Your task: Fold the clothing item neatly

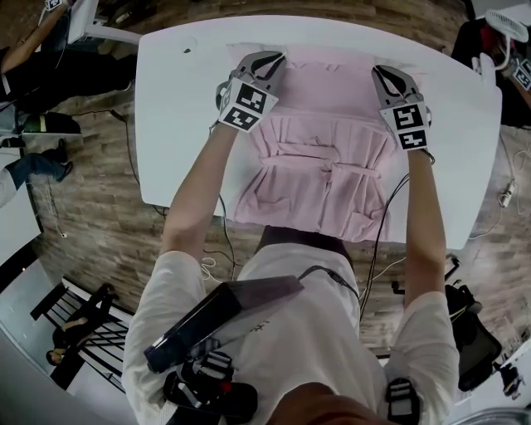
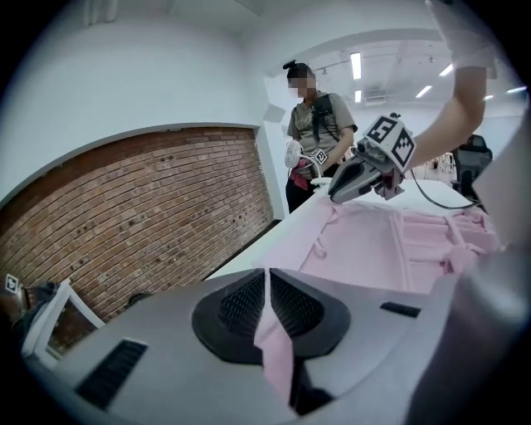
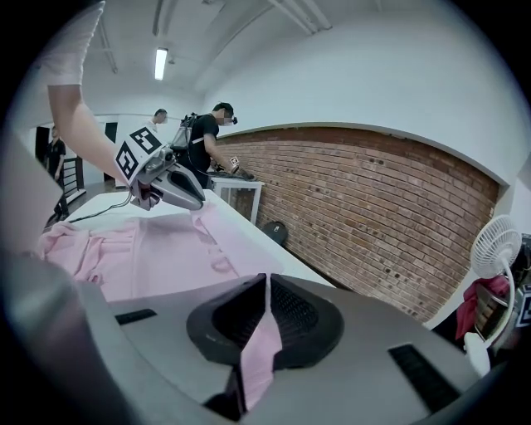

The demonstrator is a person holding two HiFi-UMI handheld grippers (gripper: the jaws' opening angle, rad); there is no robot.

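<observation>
Left tongs (image 1: 264, 60) and right tongs (image 1: 388, 76) each pinch shut on an edge of the pink garment (image 1: 319, 158), at ten and two o'clock, likely to stretch it taut for a straight fold on the counter (image 1: 178, 124).

The white table (image 1: 166, 124) is bare on both sides of the pink garment (image 1: 315, 166), which leaves room to pass. A white fan (image 1: 508, 23) stands near its far right corner.
</observation>
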